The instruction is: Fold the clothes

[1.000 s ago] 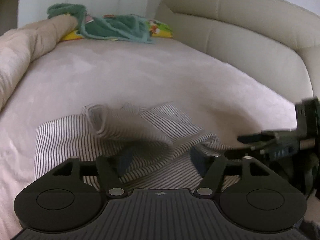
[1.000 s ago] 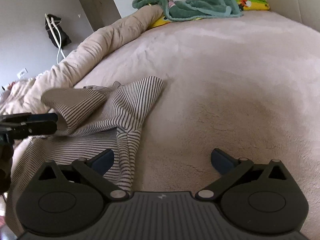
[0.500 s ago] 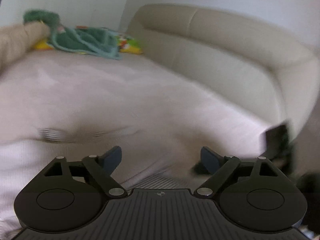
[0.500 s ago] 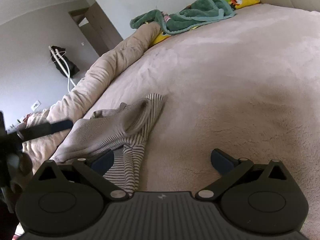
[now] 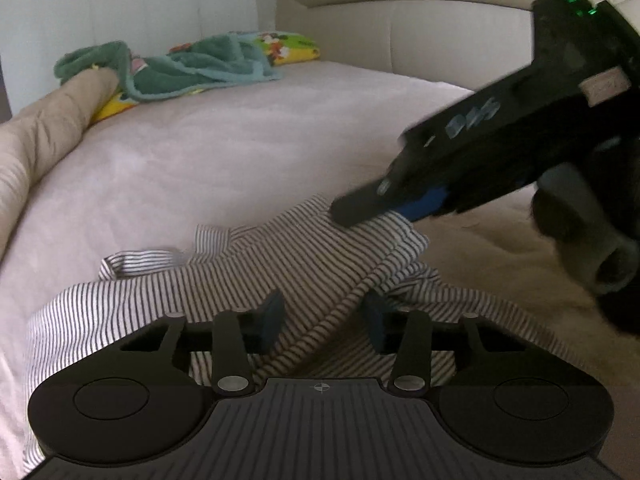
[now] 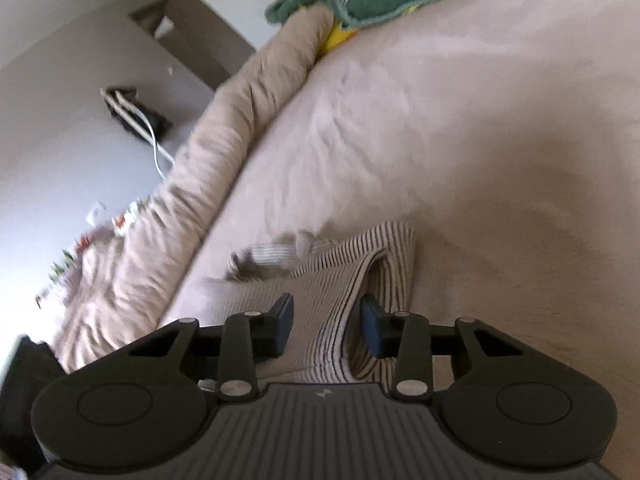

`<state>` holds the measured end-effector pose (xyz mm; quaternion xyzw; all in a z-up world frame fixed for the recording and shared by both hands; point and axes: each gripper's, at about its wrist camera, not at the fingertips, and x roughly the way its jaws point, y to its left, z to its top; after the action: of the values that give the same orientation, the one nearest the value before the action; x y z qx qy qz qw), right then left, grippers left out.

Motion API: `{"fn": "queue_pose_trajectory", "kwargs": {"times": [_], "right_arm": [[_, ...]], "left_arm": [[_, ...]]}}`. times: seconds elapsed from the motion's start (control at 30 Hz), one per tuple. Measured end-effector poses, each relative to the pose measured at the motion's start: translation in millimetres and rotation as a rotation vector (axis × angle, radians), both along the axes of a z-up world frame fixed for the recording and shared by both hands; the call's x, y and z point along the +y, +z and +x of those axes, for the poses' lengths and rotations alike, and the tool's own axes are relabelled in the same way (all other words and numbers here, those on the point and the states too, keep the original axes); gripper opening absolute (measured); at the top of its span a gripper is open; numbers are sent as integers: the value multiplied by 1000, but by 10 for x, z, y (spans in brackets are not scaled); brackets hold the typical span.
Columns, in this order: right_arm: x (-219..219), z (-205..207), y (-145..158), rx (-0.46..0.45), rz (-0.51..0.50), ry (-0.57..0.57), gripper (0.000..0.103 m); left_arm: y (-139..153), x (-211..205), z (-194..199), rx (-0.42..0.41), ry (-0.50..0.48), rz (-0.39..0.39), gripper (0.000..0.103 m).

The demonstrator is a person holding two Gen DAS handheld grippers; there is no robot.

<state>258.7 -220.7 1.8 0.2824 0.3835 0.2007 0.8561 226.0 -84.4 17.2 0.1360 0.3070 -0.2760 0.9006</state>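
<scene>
Bedroom setting: a wide bed [image 5: 224, 148] under a pale pinkish-beige plush cover, a cream padded headboard [image 5: 420, 32] behind it, a long roll of tan duvet [image 5: 44, 140] along one side, and a green towel [image 5: 192, 68] heaped over a bright cartoon-print pillow [image 5: 288, 46] at the far end. Item under work: one striped garment [image 5: 248, 272], thin white knit with fine dark stripes, which lay crumpled on the near part of the bed, partly doubled over itself, with a loose flap reaching out toward the duvet. Left hand-held gripper [image 5: 324, 316]: jaws closing, a raised ridge of the striped cloth standing between the blue pads; whether the pads already pressed it could not be told for certain, though a gap showed on each side. Right hand-held gripper [image 6: 326, 328]: jaws likewise closing around a lifted fold of the same garment, seen in its own view between the pads; from the left view its dark body came in from the right with the tip at the garment's far edge. Handling notes, as judgement: the fabric appeared light, limp and stretchy, likely to sag and bunch rather than hold a crease, and unlikely to slip from rubbery pads. Best hold would be at hems or seams, both layers together, well apart, so the cloth could be drawn flat.
</scene>
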Motion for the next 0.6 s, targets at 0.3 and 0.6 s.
{"fn": "queue_pose_trajectory", "kwargs": {"times": [0.3, 0.6], "right_arm": [[180, -151, 639, -263, -85, 57, 20], [261, -615, 359, -267, -489, -15, 63]], "left_arm": [[105, -164, 229, 22, 12, -114, 22], [363, 750, -304, -48, 87, -214, 85]]}}
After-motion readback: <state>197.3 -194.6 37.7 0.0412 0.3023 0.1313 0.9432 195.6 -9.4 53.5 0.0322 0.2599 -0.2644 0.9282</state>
